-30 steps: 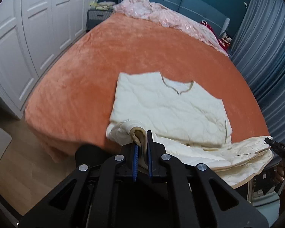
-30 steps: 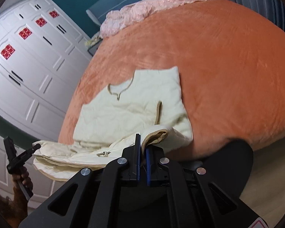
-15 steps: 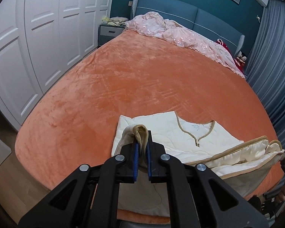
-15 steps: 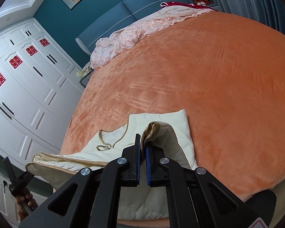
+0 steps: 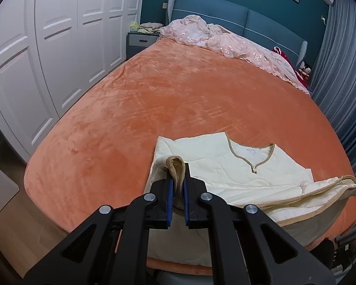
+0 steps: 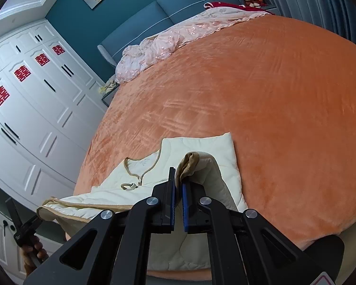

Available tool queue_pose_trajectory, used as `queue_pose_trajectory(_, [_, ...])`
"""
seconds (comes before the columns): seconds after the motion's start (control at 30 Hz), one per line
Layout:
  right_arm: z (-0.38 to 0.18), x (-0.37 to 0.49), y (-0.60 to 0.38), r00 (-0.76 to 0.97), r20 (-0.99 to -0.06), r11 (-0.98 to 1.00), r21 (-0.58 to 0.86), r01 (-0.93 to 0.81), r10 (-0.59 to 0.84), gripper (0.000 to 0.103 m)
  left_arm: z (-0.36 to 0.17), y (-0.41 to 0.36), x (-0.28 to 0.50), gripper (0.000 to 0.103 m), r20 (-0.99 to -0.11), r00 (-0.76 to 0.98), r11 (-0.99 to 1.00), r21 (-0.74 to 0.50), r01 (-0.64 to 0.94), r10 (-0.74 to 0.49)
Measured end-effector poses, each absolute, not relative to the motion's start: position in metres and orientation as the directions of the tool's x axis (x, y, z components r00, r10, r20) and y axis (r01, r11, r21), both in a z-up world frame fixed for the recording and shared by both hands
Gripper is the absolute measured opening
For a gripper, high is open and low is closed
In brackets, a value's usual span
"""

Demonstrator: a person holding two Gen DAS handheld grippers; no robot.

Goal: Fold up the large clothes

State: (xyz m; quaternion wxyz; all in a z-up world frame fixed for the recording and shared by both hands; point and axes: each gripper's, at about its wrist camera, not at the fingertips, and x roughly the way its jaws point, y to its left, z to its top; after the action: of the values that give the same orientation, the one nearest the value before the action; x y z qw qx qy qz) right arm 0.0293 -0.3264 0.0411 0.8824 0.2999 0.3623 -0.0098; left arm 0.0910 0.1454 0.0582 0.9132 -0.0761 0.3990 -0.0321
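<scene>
My left gripper (image 5: 177,178) has its jaws clamped on a tan-trimmed corner of the cream quilted garment (image 5: 225,166). My right gripper (image 6: 178,185) is likewise clamped on the opposite corner of the garment (image 6: 201,147). Garment lies at the near edge of the orange bed (image 5: 154,99), hem lifted off it, neckline flat. Right view alone shows red emblems on the wardrobe (image 6: 21,72); left view alone shows the nightstand (image 5: 140,39).
</scene>
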Motion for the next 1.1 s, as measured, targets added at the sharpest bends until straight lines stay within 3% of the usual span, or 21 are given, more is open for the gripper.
queue_pose_trajectory(0.23, [0.049, 0.004, -0.326, 0.754, -0.615, 0.803, 0.559, 0.209, 0.231, 0.004, 0.065, 0.156, 0.073, 0.006, -0.716, 0.682, 0.981, -0.195, 0.006, -0.147])
queue_pose_trajectory(0.5, [0.033, 0.059, -0.328, 0.751, -0.633, 0.792, 0.550, 0.265, 0.188, 0.009, 0.044, 0.140, 0.134, 0.013, -0.742, 0.666, 0.984, -0.167, -0.068, -0.080])
queue_pose_trajectory(0.6, [0.030, 0.076, -0.328, 0.754, -0.633, 0.790, 0.549, 0.274, 0.178, 0.015, 0.034, 0.136, 0.155, 0.024, -0.737, 0.675, 0.989, -0.127, -0.080, -0.040])
queue_pose_trajectory(0.63, [0.030, 0.081, -0.328, 0.759, -0.627, 0.788, 0.552, 0.272, 0.177, 0.016, 0.033, 0.136, 0.161, 0.042, -0.729, 0.684, 0.990, -0.102, -0.097, -0.008])
queue_pose_trajectory(0.67, [0.032, 0.083, -0.329, 0.766, -0.621, 0.788, 0.550, 0.277, 0.165, 0.019, 0.035, 0.137, 0.163, 0.067, -0.709, 0.703, 0.989, -0.062, -0.132, 0.050])
queue_pose_trajectory(0.73, [0.039, 0.082, -0.330, 0.793, -0.597, 0.794, 0.538, 0.282, 0.122, 0.026, 0.047, 0.142, 0.162, 0.082, -0.640, 0.761, 0.985, -0.040, -0.166, 0.102])
queue_pose_trajectory(0.8, [0.049, 0.078, -0.331, 0.825, -0.558, 0.808, 0.523, 0.271, 0.085, 0.049, 0.056, 0.147, 0.163, 0.085, -0.618, 0.780, 0.986, -0.050, -0.161, 0.096])
queue_pose_trajectory(0.87, [0.053, 0.075, -0.331, 0.835, -0.549, 0.831, 0.483, 0.277, 0.042, 0.056, 0.058, 0.149, 0.167, 0.085, -0.630, 0.773, 0.988, -0.060, -0.143, 0.074])
queue_pose_trajectory(1.1, [0.013, 0.104, -0.328, 0.718, -0.696, 0.886, 0.343, 0.313, 0.016, 0.058, -0.001, 0.136, 0.194, 0.085, -0.796, 0.604, 0.996, -0.081, -0.040, -0.041])
